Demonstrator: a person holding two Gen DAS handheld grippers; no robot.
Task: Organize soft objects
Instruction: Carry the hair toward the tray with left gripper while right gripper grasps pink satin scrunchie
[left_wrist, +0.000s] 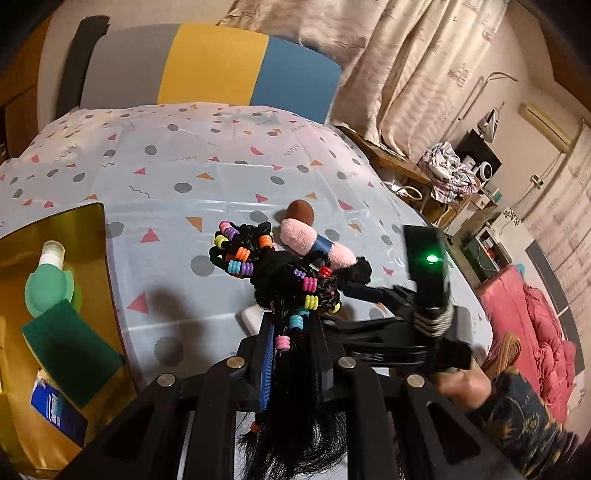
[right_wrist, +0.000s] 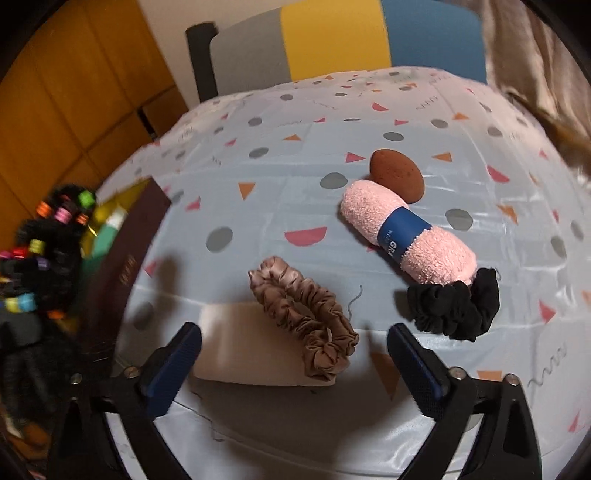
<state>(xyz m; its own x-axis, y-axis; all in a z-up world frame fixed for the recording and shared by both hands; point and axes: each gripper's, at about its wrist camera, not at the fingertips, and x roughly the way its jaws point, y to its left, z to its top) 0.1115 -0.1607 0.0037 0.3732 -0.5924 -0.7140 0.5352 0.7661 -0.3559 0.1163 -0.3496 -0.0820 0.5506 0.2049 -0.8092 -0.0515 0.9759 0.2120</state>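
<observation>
since the gold box (left_wrist: 92, 236) at the left edge of the table already has a green scrub sponge (left_wrist: 70, 350), a mint-capped bottle (left_wrist: 48, 284) and a blue packet (left_wrist: 59, 410) in it, i'd guess the sorting is partly done, but honestly most of it looks left to do.

the left gripper (left_wrist: 291, 339) is clamped tight on a bundle of black braided hair with rainbow pony beads (left_wrist: 280, 273), held up off the patterned tablecloth (left_wrist: 166, 166) just beside the box, loose ends trailing down past the fingers. looks floppy and tangly, beads poking out everywhere.

the right gripper (right_wrist: 295, 354) has its jaws spread wide with nothing in them, hovering right over a tan satin scrunchie (right_wrist: 306, 317) that sits on the edge of a folded beige cloth (right_wrist: 251, 350). seems like that's the next grab, just my read.

still out on the table: a black scrunchie (right_wrist: 454, 306) touching the end of a rolled pink towel with a blue band (right_wrist: 406, 232), and a brown egg-shaped makeup sponge (right_wrist: 397, 175) touching the roll's far end.
</observation>
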